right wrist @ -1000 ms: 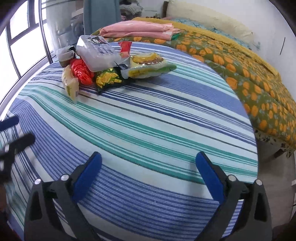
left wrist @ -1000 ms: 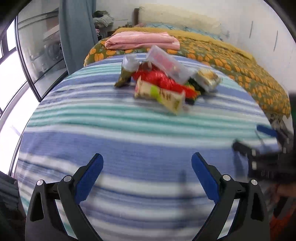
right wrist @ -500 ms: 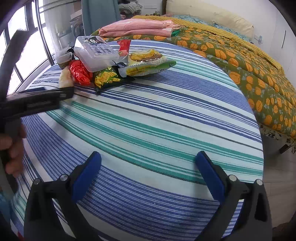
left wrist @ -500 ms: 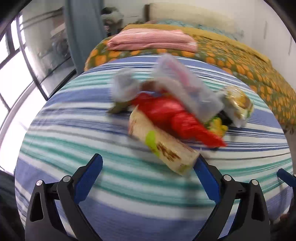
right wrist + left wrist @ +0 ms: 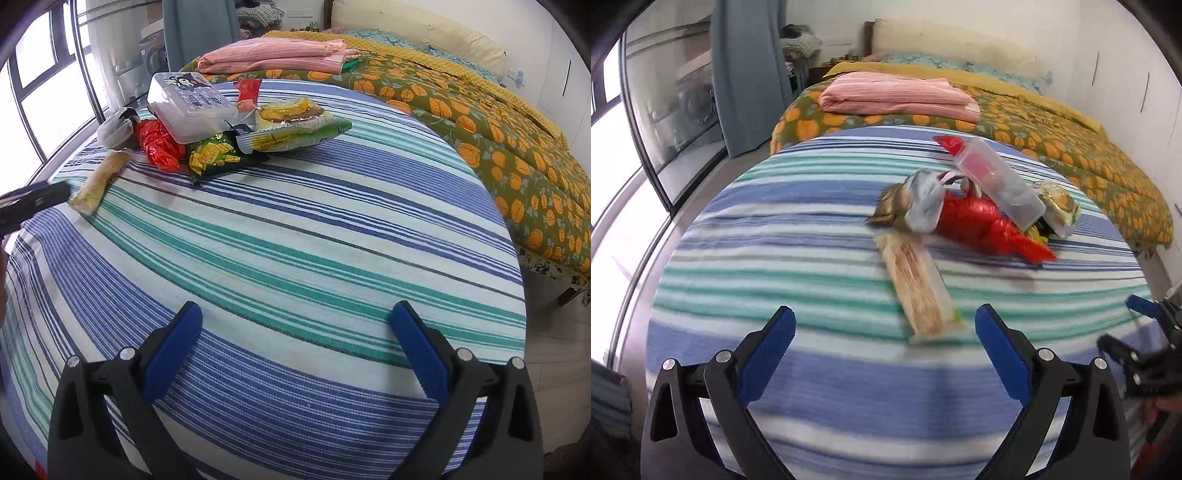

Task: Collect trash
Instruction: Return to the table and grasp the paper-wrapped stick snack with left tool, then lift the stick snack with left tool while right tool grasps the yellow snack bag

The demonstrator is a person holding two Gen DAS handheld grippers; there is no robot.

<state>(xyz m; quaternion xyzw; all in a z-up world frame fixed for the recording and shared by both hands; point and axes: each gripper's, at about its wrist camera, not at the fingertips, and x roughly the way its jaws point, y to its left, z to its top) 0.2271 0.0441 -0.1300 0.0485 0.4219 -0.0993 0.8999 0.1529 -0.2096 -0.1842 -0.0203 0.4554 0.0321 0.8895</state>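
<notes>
Left claw spread wide, long beige snack packet lying just ahead between its fingers, right claw spread over the striped bench, wrapper pile beyond

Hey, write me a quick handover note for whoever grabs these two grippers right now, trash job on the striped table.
Left gripper: open, empty, lined up just short of the tan wafer packet.
Right gripper: open, empty, over bare striped tablecloth, away from the pile.
Trash: one pile at the table's far side: wafer packet nearest, red crinkled wrapper, clear plastic box on top, green cracker bag, yellow-green snack bag.
Done: nothing picked up yet.
Left: everything; no bin in view.
</notes>
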